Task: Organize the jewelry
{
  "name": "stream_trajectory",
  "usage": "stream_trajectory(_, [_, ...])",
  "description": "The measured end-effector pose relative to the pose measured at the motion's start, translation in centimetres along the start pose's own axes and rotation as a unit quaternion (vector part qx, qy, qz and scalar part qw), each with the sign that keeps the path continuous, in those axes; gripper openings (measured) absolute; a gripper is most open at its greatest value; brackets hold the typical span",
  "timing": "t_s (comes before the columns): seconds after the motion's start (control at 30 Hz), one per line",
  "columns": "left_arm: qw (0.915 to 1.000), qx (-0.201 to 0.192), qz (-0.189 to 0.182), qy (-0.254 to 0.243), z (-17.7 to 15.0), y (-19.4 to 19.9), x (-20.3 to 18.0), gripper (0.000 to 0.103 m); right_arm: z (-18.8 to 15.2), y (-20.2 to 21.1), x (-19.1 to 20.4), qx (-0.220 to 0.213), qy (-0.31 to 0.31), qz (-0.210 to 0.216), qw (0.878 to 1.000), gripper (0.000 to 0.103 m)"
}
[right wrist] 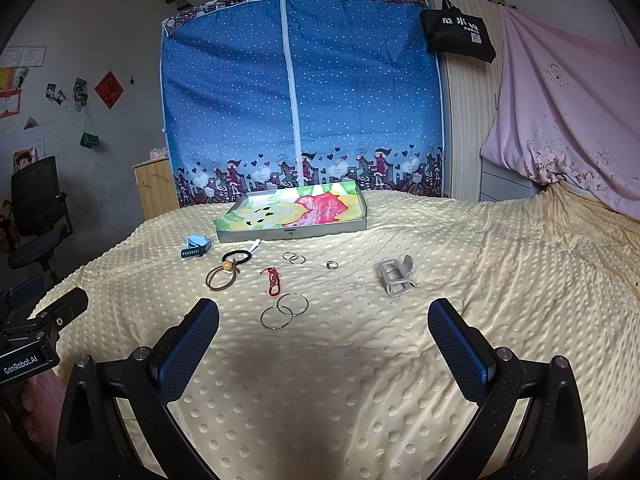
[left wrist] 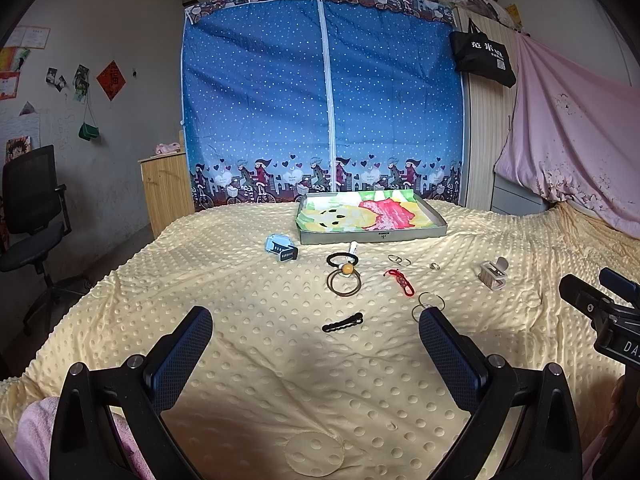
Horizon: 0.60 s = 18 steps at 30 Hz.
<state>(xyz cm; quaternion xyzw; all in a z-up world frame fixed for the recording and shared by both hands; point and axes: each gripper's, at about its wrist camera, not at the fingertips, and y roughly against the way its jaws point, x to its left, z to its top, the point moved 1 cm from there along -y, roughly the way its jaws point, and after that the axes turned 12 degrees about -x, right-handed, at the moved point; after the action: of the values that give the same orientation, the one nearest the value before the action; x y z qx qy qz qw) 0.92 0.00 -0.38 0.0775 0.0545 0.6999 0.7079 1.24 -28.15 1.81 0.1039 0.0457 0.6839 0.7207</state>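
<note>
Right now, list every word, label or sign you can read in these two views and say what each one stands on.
"GenRobot.AI": on the left gripper body, seen in the right wrist view.
"DA": cut off at the frame edge, on the right gripper body.
White Chinese characters and a QR code on the black bag: too blurred to read.
Red diamond wall sign: unreadable.
Certificates, posters, tray label: too small.

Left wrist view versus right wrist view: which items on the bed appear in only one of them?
Only the left wrist view shows the black wavy hair clip lying near the open left tongs. Only the right wrist view shows both large silver hoops whole, ahead of the open right tongs; the left view's finger partly hides them. Both share the metal tray with its colourful cartoon liner, red knotted cord bracelet, grey claw clip and cream dotted blanket.
</note>
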Motion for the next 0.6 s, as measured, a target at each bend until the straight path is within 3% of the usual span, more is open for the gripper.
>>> stream_trajectory(0.6, [1.0,0.003,-0.004,0.003,0.1,-0.01,0.01,0.103,-0.06,0.17,-0.01,-0.001,-0.001,0.001,1.0,0.102])
